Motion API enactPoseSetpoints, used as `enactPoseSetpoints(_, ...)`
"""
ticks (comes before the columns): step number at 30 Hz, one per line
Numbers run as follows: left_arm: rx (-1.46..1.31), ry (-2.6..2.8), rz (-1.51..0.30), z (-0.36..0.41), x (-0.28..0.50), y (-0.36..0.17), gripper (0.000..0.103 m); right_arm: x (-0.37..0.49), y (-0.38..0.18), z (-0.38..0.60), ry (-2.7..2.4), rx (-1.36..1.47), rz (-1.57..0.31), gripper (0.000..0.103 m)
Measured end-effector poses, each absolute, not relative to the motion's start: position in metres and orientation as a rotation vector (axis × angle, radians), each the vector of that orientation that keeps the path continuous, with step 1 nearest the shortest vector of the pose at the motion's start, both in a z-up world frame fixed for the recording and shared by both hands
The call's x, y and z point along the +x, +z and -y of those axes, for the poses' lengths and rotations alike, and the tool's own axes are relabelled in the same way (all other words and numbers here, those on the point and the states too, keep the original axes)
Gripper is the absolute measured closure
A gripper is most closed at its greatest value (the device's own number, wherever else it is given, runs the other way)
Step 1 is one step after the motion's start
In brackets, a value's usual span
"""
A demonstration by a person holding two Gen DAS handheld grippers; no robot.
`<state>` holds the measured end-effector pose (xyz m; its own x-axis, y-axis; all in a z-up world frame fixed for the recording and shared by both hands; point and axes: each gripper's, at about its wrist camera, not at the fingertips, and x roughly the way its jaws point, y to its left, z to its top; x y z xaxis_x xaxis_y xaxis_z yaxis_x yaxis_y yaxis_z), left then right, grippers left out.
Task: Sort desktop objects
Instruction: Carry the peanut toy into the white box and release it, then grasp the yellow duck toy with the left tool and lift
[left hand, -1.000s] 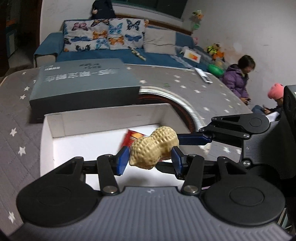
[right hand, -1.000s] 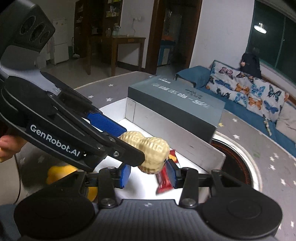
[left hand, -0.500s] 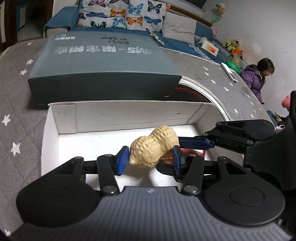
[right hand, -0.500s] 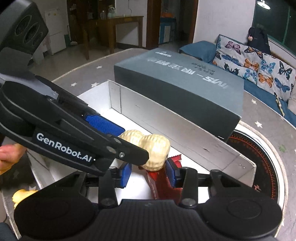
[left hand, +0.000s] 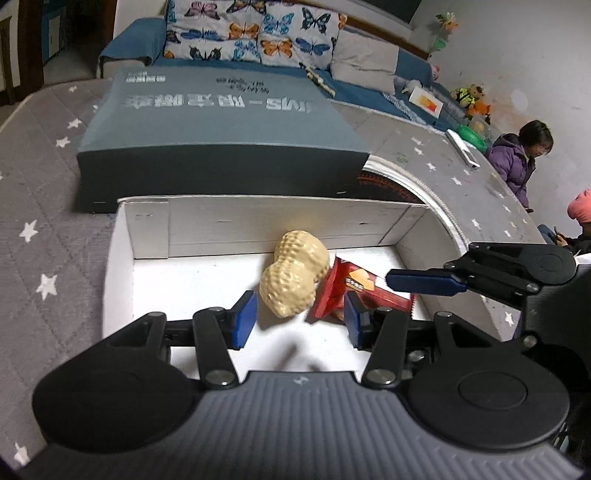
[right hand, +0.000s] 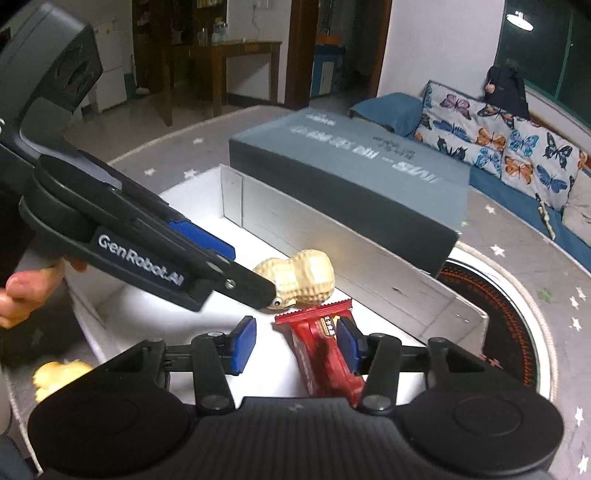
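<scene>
A: Left wrist view: what's seen?

B: Left gripper [left hand: 297,319] is seen w/ jaws spread, nothing held. Peanut toy [left hand: 295,273] is found in the white box [left hand: 147,236] at 12 o'clock from the pads, apart from both, touching the red snack pack [left hand: 360,291] at its 3 o'clock. Whether it's resting or falling can't be told; it's blurred.

A: Handling?

B: Judged hard, light, hollow-ish; bumpy shell, so grip is helped. Best taken at the narrow waist. The pack is judged thin, crinkly, slippery; to be pinched flat across the middle.

A: Right wrist view?

B: Right gripper [right hand: 295,345] is also spread wide, gripping nothing; the pack [right hand: 321,354] lies between the pads, near the right one. Peanut [right hand: 301,278] is seen at 12 o'clock, against the box's far wall. A hand [right hand: 26,291] is seen at 9 o'clock, a yellow item [right hand: 55,376] outside the box at 8 o'clock.

A: Surface, room?

B: Grey starred quilted cloth [left hand: 37,184] over a table, a dark grey carton [left hand: 221,140] behind the box. Living room: butterfly-cushion sofa [left hand: 258,33], two persons seated at 3 o'clock.
</scene>
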<state>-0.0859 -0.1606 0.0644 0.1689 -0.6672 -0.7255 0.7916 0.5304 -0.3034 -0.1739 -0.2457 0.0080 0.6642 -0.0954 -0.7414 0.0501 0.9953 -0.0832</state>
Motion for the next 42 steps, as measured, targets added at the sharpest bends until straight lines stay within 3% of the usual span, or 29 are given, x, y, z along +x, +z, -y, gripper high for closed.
enactPoseSetpoints(16, 0.176, -1.042, -0.815, 0.069, -0.162, 0.099, 0.052, -0.254, 0.04, 0.199, 0.017, -0.027, -0.751, 0.055)
enactPoseSetpoints(42, 0.188, -1.014, -0.982, 0.032, -0.182, 0.043, 0.051, -0.229, -0.019, 0.189, 0.107, 0.184, -0.893, 0.055)
